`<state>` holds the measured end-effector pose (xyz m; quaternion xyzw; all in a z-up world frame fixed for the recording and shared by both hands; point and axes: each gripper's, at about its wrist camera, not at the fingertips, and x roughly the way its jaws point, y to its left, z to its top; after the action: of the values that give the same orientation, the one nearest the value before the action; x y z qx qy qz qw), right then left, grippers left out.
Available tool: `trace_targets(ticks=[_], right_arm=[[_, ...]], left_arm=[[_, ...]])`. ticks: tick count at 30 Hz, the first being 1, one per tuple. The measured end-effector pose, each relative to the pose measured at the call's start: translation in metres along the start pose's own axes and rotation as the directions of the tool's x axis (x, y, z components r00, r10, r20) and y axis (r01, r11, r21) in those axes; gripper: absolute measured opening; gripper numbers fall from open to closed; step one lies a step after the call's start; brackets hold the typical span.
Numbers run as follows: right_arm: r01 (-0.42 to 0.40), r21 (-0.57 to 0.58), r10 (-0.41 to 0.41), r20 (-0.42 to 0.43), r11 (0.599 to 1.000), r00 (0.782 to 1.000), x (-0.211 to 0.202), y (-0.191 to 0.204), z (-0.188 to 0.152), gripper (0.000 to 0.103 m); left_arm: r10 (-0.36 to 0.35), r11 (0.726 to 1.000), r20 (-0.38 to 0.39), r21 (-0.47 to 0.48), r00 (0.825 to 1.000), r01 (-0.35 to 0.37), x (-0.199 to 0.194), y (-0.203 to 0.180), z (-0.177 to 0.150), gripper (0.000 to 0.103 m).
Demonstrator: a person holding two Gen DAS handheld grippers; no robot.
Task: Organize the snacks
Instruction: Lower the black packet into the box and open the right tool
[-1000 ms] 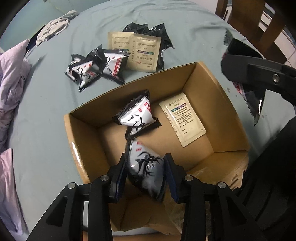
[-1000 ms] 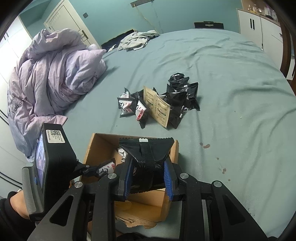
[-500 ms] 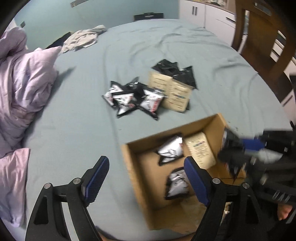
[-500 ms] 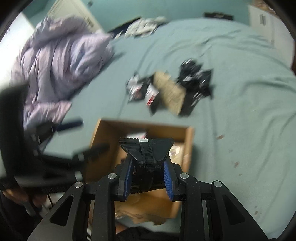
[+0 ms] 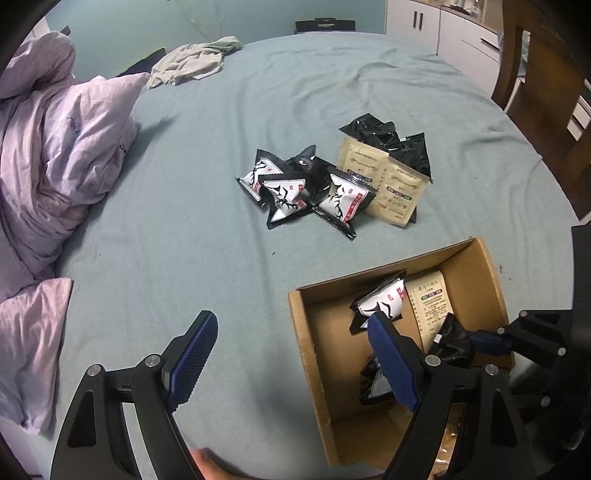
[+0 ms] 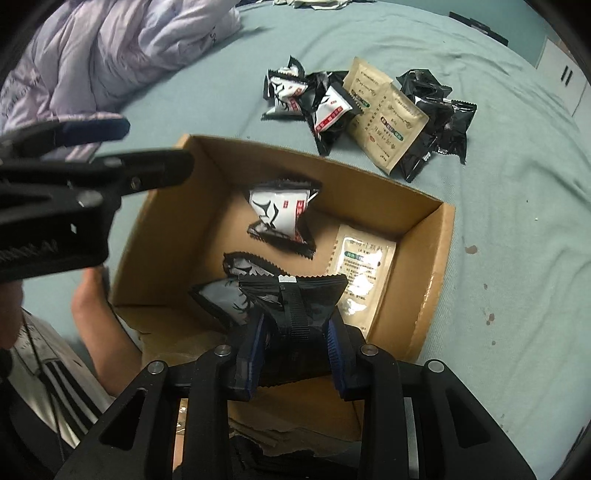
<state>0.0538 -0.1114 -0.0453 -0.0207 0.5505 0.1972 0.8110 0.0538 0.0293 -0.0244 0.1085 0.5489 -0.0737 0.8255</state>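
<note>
An open cardboard box (image 5: pixel 388 269) (image 6: pixel 437 258) lies on the teal bed. Inside it are two black-and-white snack packets (image 6: pixel 280 218) (image 6: pixel 221 299) and a beige sachet (image 6: pixel 365 266). My right gripper (image 6: pixel 295 323) is shut on a black packet (image 6: pixel 295 295) and holds it low over the box's near end; it also shows in the left wrist view (image 5: pixel 480 339). My left gripper (image 5: pixel 291 325) stands wide open with nothing between its fingers, above the bed at the box's left corner. Beyond the box, a pile of black-and-white packets (image 5: pixel 314 188), beige sachets (image 5: pixel 388 184) and black packets (image 5: pixel 388 136) lies on the sheet.
A bunched purple duvet (image 5: pixel 55 147) fills the left side of the bed, with a crumpled cloth (image 5: pixel 192 64) at the far end. A wooden chair (image 5: pixel 535 74) and white cabinets (image 5: pixel 443 29) stand to the right. A person's hand (image 6: pixel 96 295) rests by the box's near left corner.
My left gripper let go of a black-and-white packet, which now lies in the box, opened wide and moved up and left. My right gripper came down over the box with the black packet.
</note>
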Motion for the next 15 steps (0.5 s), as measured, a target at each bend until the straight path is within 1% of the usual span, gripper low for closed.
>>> trace_targets(ticks=[2, 5, 6, 7, 8, 12, 15], right_arm=[[0.001, 0.011, -0.001, -0.005, 1.000, 1.000, 0.003, 0.000, -0.001, 0.030], [-0.058, 0.095, 0.058, 0.002, 0.994, 0.998, 0.002, -0.013, -0.002, 0.034], [-0.070, 0.115, 0.070, 0.005, 0.991, 0.998, 0.001, -0.018, -0.002, 0.039], [-0.089, 0.149, 0.088, 0.015, 0.985, 0.996, -0.001, -0.023, -0.002, 0.045], [-0.106, 0.170, 0.103, 0.027, 0.980, 0.994, -0.003, -0.027, -0.003, 0.047], [-0.179, 0.234, 0.168, 0.065, 0.956, 0.984, -0.014, -0.043, -0.001, 0.049], [-0.211, 0.287, 0.188, 0.107, 0.934, 0.976, -0.027, -0.060, -0.002, 0.056]], left_arm=[[0.004, 1.000, -0.005, -0.004, 1.000, -0.004, 0.001, 0.000, 0.000, 0.084], [0.008, 1.000, -0.014, -0.011, 1.000, -0.009, 0.002, 0.001, 0.000, 0.084], [0.008, 1.000, -0.014, -0.014, 1.000, -0.008, 0.002, 0.001, 0.000, 0.084], [0.006, 1.000, -0.013, -0.018, 1.000, -0.006, 0.001, 0.002, 0.000, 0.084], [0.003, 1.000, -0.012, -0.021, 1.000, -0.003, 0.001, 0.002, 0.000, 0.084], [0.000, 0.999, -0.002, -0.032, 1.000, -0.001, -0.002, 0.003, -0.001, 0.084], [-0.005, 0.999, 0.001, -0.045, 1.000, 0.005, -0.004, 0.003, -0.001, 0.084]])
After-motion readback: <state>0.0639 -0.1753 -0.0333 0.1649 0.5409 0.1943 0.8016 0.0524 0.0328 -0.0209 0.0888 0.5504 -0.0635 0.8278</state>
